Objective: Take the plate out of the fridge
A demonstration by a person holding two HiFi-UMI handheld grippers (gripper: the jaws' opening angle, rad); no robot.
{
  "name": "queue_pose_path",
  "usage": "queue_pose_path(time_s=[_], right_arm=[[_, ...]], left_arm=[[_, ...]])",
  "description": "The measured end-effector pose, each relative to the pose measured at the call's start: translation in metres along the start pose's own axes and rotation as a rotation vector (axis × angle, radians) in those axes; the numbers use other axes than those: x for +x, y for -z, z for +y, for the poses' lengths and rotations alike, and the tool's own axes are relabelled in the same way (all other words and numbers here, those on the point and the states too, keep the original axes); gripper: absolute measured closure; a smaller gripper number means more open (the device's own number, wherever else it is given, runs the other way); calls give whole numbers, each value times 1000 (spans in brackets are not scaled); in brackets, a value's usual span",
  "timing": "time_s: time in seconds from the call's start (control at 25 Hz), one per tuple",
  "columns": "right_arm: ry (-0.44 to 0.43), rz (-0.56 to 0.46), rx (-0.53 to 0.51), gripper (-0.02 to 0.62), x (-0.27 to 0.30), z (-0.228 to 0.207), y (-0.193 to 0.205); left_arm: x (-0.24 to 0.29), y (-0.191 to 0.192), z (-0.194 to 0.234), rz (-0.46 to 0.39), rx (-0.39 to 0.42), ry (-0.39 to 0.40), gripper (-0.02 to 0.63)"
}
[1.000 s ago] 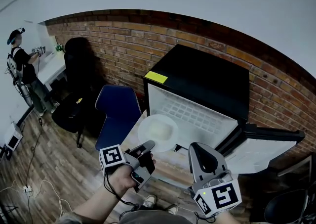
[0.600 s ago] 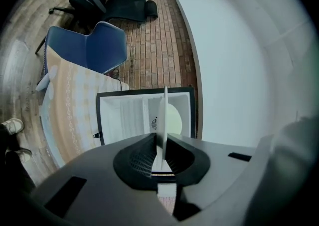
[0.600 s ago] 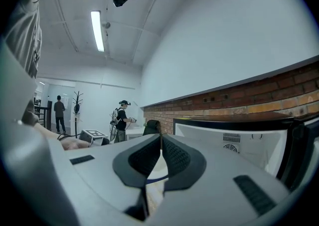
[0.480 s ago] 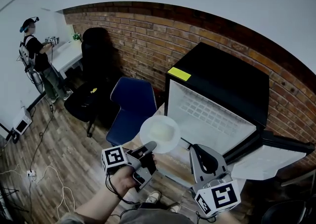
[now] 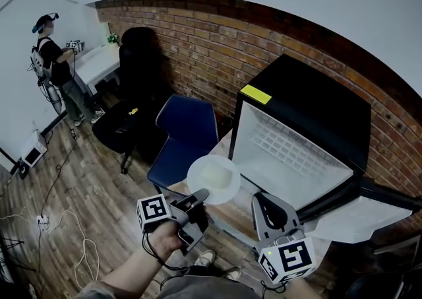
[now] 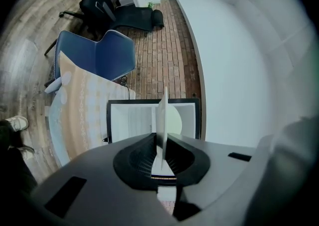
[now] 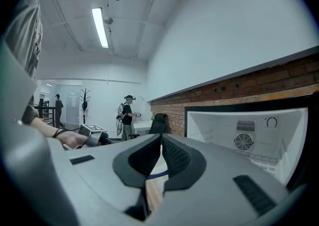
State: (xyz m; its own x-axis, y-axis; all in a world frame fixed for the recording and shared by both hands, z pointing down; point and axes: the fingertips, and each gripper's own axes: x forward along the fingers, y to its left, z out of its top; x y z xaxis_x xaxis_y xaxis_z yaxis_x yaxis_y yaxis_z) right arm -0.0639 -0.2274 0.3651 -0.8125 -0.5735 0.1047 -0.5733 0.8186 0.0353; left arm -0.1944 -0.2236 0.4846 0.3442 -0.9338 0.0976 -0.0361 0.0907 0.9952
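Head view: rim grip risking a drop

I am watching the fridge (image 5: 290, 152) gaping at right, the plate (image 5: 213, 178) hanging just outside. My left gripper (image 5: 199, 195) is pinching only its near rim, so tilting could lever it loose. My right gripper (image 5: 266, 202) is idling, jaws together, empty.

Plate (image 5: 213, 179) now clear of fridge (image 5: 310, 103)

Wht plate (image 5: 213, 177), level, outside open fridge (image 5: 310, 109)
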Motion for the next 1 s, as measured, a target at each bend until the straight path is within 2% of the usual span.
queue_pose_path(time_s=[1.0], right_arm=[[25, -6, 11, 565, -10, 2, -9]], left_arm=[[-5, 1, -7, 30, 19, 11, 568]])
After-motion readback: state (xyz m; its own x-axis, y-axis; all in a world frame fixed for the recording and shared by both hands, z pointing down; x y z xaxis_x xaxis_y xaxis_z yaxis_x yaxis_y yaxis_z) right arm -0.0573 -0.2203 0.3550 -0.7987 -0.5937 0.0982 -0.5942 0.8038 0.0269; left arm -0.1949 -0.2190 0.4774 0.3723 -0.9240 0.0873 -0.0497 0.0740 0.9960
